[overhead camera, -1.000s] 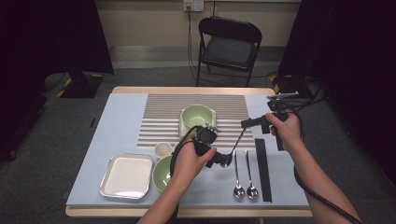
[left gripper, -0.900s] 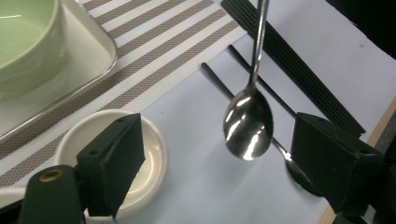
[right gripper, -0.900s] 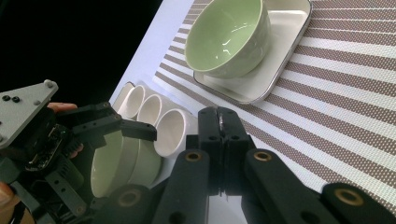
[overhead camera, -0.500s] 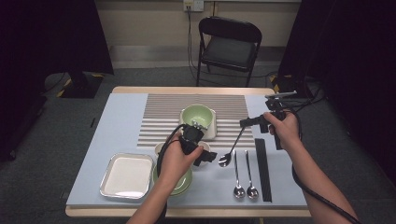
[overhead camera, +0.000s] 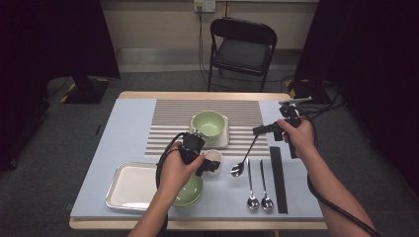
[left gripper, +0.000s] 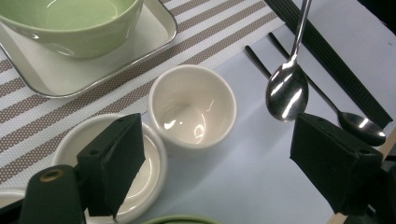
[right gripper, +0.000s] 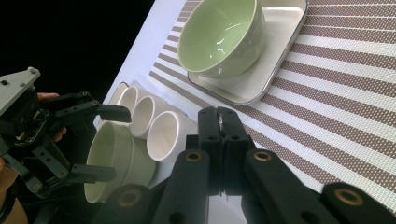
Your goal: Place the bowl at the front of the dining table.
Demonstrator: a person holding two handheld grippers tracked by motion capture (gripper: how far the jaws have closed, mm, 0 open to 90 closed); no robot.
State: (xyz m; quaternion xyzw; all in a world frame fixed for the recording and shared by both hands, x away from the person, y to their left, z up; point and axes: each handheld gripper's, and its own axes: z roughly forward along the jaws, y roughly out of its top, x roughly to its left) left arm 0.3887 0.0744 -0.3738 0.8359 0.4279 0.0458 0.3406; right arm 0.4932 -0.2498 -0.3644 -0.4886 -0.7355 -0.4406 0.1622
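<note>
- The spoon (left gripper: 286, 91) is showing as polished metal, mirroring the light.
- The white cup (left gripper: 192, 106) is gleaming like glazed ceramic, smooth inside.
- The green bowl (right gripper: 220, 36) is shining with a glossy glaze.
- The striped placemat (right gripper: 345, 88) is looking woven and matt.
- The black jaws are appearing matt, like plastic.

Left gripper (left gripper: 224, 163) agape, right gripper (right gripper: 223, 140) clamped

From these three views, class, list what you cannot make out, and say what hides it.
- Lower green bowl: high view, mostly hidden under the left hand.
- Spoon: left gripper view, handle cut off by the top edge.
- Right claw: right gripper view, shut jaws hide the spoon handle between them.
- Row of white cups: right gripper view, far end hidden behind the left claw.
</note>
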